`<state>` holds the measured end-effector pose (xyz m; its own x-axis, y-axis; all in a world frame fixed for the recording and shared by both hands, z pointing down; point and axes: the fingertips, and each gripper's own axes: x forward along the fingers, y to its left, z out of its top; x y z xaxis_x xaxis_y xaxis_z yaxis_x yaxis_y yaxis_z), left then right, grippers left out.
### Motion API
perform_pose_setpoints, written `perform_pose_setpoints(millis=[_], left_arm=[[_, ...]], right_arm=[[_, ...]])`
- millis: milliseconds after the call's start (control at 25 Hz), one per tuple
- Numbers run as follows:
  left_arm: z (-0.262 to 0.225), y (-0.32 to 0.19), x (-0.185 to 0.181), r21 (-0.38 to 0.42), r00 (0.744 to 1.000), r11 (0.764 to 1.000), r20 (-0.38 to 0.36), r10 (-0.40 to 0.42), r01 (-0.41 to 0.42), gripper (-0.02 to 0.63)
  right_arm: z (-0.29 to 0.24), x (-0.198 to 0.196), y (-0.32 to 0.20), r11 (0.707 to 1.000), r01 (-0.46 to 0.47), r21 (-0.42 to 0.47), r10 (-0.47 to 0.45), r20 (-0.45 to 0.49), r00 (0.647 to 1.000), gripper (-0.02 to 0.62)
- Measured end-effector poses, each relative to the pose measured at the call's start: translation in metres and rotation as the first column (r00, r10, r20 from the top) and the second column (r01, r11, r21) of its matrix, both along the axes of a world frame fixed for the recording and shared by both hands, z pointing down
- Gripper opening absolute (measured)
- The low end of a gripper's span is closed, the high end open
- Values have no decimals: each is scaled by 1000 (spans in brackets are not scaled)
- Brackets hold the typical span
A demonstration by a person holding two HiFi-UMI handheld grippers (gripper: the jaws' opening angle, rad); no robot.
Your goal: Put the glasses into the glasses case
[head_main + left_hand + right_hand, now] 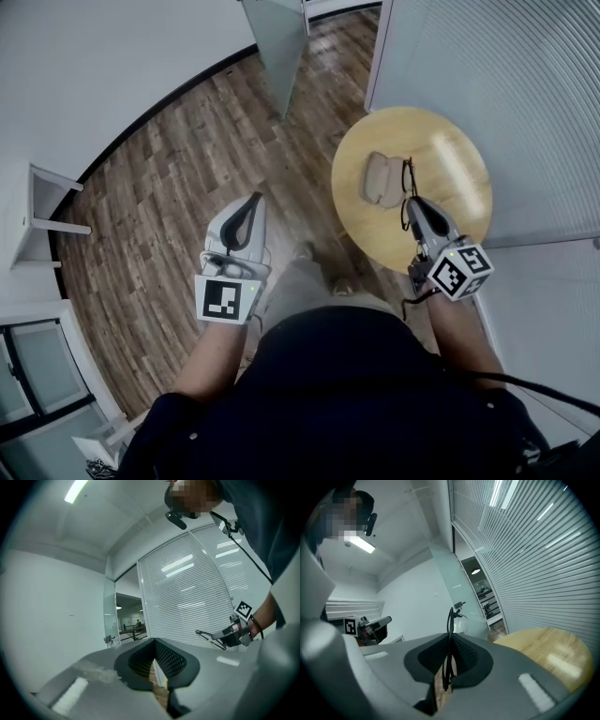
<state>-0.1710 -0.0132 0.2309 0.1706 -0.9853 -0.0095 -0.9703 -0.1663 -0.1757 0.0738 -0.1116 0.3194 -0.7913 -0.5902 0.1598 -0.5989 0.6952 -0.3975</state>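
Note:
A beige glasses case [382,178] lies on the round wooden table [450,164], left of its middle. My right gripper [413,202] hangs over the table's near edge, just right of the case, and is shut on the dark-framed glasses [408,186]. In the right gripper view the glasses [450,620] stand upright between the pads, one lens sticking out past the tips. My left gripper [254,199] is over the wooden floor, well left of the table, shut with nothing in it. The left gripper view shows its jaws [154,645] closed, with the right gripper [229,634] and the glasses [208,637] beyond.
A wall of white blinds [487,66] runs behind and right of the table. A glass panel [277,42] stands at the far middle. A white shelf unit [42,211] stands against the curved wall at the left. Wooden floor [169,178] lies between.

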Motion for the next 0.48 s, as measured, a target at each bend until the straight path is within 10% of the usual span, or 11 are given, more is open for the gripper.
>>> perform_pose_setpoints(millis=[480], left_arm=[[15, -127, -40, -36, 971, 971, 15, 239, -238, 3]], right_arm=[[27, -28, -68, 971, -231, -68, 232, 13, 973, 28]])
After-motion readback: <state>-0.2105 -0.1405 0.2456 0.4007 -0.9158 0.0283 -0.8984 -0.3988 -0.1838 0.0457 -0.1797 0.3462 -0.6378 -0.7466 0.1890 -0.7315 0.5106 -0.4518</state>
